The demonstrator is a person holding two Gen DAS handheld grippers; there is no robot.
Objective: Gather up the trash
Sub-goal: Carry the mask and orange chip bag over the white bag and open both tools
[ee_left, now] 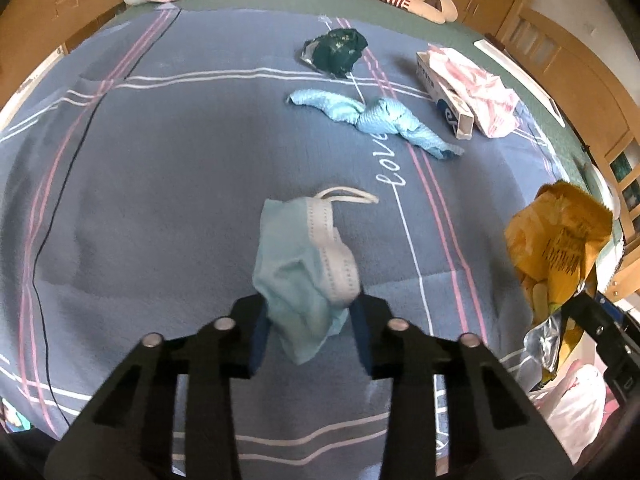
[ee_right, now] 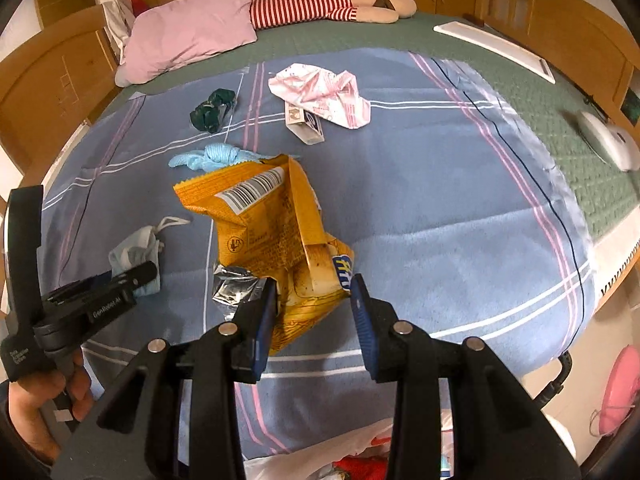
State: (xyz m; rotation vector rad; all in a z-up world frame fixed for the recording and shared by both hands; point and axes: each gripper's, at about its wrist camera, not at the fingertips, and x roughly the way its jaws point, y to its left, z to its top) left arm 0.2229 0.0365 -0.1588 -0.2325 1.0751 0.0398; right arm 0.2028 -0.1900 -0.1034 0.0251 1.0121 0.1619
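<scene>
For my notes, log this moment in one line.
left tool: shut on face mask | right tool: shut on yellow snack bag | remaining on blanket: four items

blanket (ee_left: pixel 200 160): "Love" in white script | left tool (ee_right: pixel 138 276): "GenRobot.AI" on arm | snack bag (ee_right: pixel 264 232): barcode; other print illegible

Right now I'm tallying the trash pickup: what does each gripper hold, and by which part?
The left gripper pinches the pale blue face mask by its lower folded end. The right gripper clamps the crumpled orange snack bag at its bottom end.
</scene>
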